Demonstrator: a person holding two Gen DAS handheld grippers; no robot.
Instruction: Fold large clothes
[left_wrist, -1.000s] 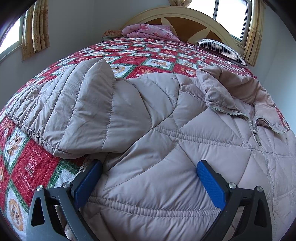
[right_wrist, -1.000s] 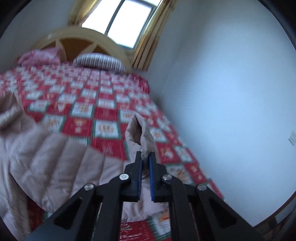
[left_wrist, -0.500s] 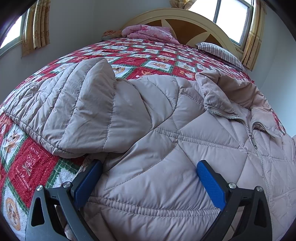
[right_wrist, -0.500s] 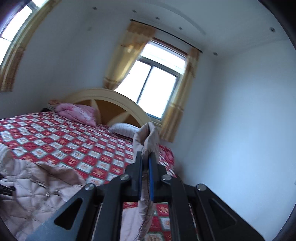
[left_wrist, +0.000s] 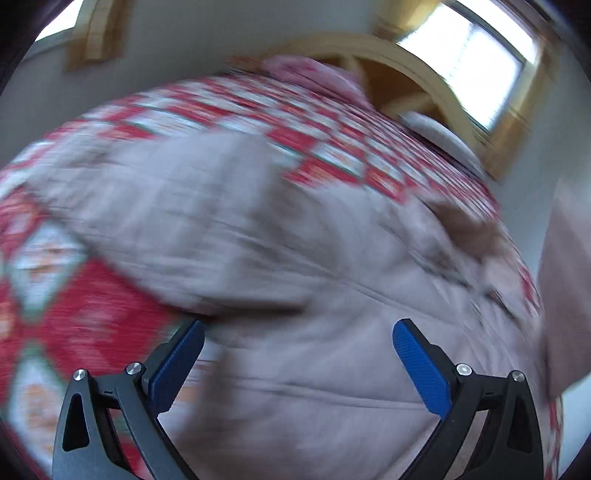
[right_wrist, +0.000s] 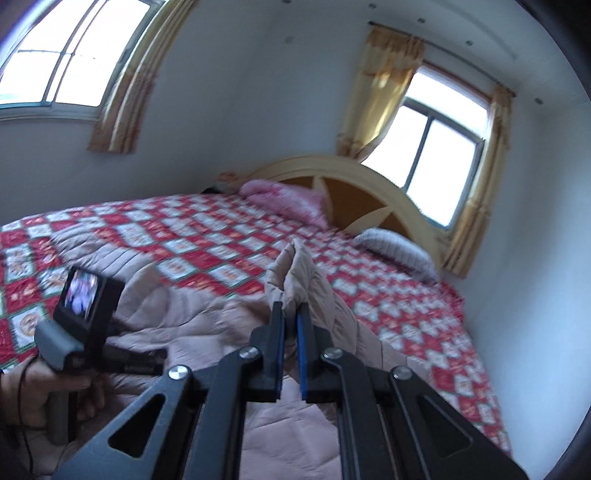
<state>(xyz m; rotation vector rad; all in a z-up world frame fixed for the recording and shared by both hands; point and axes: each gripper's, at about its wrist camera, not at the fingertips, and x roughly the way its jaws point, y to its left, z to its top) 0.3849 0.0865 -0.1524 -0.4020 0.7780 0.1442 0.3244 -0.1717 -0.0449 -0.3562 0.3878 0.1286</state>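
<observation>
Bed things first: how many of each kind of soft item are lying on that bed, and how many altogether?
Beige padded jacket: 1
Red patchwork quilt: 1
Pink folded blanket: 1
Striped pillow: 1
Total: 4

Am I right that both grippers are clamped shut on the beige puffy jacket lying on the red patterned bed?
Only partly. The right gripper is shut on a fold of the beige jacket, as the right wrist view shows. The left gripper is open, its blue pads spread wide over the jacket, as the left wrist view shows. The jacket does lie on the red patterned bed.
</observation>
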